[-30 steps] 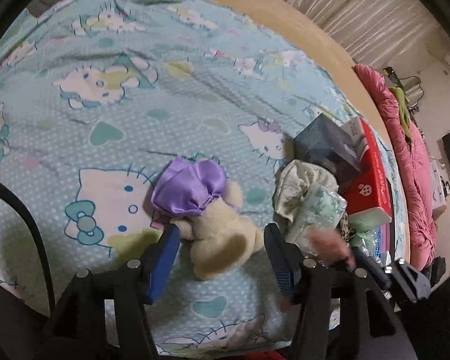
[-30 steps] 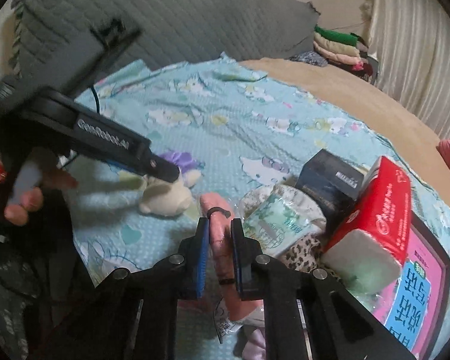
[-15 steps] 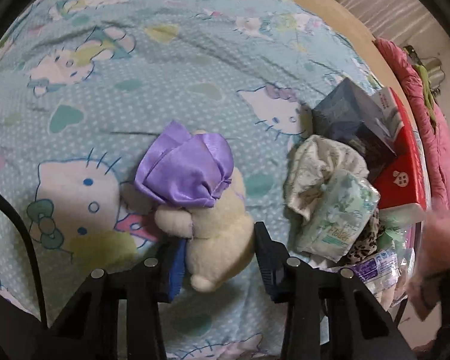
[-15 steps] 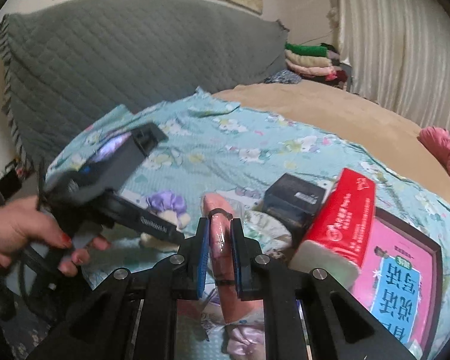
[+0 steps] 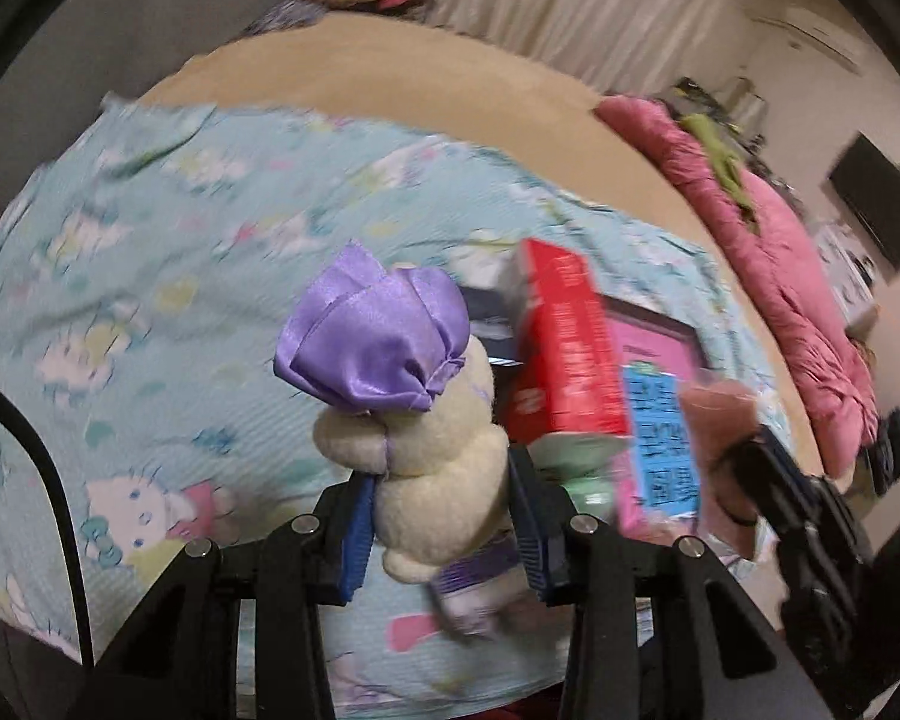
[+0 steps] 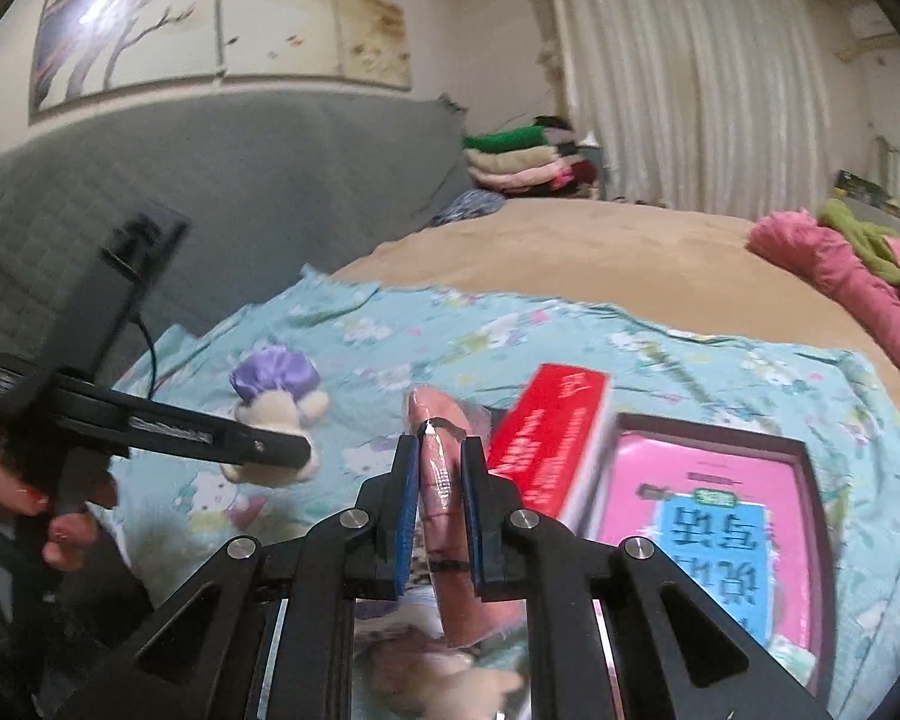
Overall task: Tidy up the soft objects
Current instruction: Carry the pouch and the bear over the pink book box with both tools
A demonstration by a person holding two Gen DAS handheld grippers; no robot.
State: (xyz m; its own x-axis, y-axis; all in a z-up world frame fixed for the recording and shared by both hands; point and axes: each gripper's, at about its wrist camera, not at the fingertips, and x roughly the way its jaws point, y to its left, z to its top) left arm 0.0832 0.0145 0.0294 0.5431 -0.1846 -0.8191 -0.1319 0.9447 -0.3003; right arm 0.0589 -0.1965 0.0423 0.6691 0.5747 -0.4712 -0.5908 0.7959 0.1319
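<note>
A cream plush bear (image 5: 444, 468) with a purple satin cap (image 5: 378, 348) hangs above the light-blue cartoon-print bedspread (image 5: 168, 300), with my left gripper (image 5: 441, 516) shut on its body. The right wrist view shows the same bear (image 6: 273, 414) held aloft by the left gripper's black arm (image 6: 198, 429). My right gripper (image 6: 440, 510) is shut on a long pink soft toy (image 6: 441, 480) that sticks out past the pads and hangs below them. In the left wrist view the pink toy (image 5: 714, 414) and the right gripper appear blurred at the right.
A red tissue pack (image 6: 546, 444) leans beside a pink book in a dark frame (image 6: 714, 528) on the bedspread. A pink quilt (image 6: 858, 282) lies at the right edge of the beige bed. Folded clothes (image 6: 528, 162) are stacked by the grey headboard. A hand (image 6: 60, 516) holds the left gripper.
My left gripper closed on the bear and lifted it off the bedspread. My right gripper rose with the pink toy still held, and both views tilted up toward the room.
</note>
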